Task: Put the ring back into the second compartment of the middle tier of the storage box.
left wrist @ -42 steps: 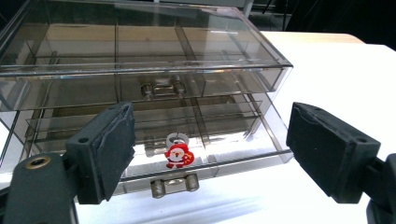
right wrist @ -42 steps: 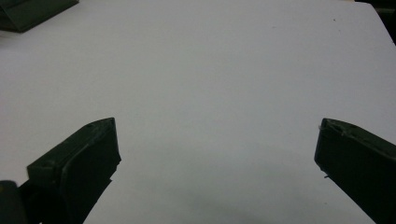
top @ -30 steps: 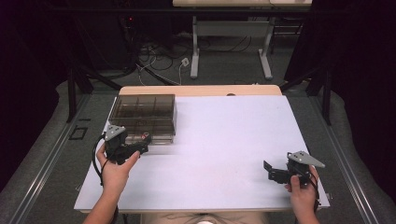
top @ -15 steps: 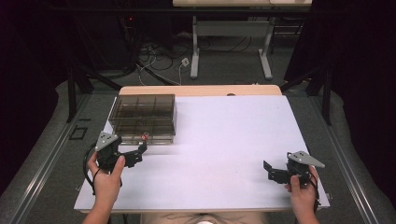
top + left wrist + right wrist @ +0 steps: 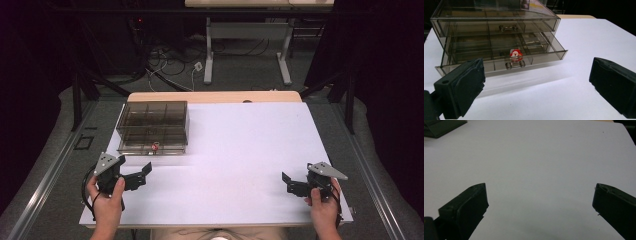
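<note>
A smoky transparent drawer box (image 5: 152, 125) stands at the table's far left. Its lower drawer (image 5: 499, 62) is pulled out a little, and a small red and white object (image 5: 515, 54) lies in it behind the handle; from above that object (image 5: 155, 146) shows at the box's front. My left gripper (image 5: 142, 176) is held near the table's front left, a short way in front of the box. The left gripper (image 5: 536, 72) is open, with nothing between its fingers. At the front right, my right gripper (image 5: 287, 183) is open over bare table, and this right gripper (image 5: 540, 192) holds nothing.
The white table top (image 5: 240, 150) stretches between the two grippers. A wooden strip (image 5: 215, 96) runs along the far edge. Beyond it are table legs and cables on a dark floor (image 5: 175, 65). A corner of the drawer box (image 5: 439, 126) lies far ahead of the right gripper.
My left gripper has drawn back from the drawer box toward the table's front left edge. The right gripper has stayed where it was.
</note>
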A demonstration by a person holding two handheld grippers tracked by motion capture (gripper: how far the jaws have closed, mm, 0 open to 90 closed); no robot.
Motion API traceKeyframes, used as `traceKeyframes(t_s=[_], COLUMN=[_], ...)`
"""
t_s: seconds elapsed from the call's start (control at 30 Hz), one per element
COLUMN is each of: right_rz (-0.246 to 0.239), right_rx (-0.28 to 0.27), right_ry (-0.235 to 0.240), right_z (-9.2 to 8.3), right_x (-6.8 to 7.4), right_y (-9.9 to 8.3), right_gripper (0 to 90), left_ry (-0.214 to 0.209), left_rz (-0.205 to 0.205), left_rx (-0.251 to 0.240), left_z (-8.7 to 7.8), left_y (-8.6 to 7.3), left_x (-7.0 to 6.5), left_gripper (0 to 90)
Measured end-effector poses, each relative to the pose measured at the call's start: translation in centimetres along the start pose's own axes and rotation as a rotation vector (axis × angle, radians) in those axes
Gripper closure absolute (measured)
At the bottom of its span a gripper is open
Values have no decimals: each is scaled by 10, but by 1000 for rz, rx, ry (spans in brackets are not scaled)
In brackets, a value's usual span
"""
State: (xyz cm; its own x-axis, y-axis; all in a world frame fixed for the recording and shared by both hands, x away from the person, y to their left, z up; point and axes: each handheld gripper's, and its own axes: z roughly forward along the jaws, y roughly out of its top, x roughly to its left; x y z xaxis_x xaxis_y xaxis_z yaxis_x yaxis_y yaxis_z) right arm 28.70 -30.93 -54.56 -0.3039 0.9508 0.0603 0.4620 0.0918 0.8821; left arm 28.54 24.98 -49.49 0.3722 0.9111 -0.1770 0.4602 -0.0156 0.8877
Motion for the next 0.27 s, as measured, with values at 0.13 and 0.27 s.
traceKeyframes(t_s=[0.13,0.27], right_rz=[0,-4], right_rx=[0,-2], right_ry=[1,1], right_z=[0,0], right_x=[0,-1], right_y=[0,0], right_gripper=[0,0], left_ry=[-2,2], left_rz=[-6,-5], left_rx=[-14,-18], left_z=[-2,-1], left_y=[-7,-13], left_x=[3,6], left_gripper=[4,4])
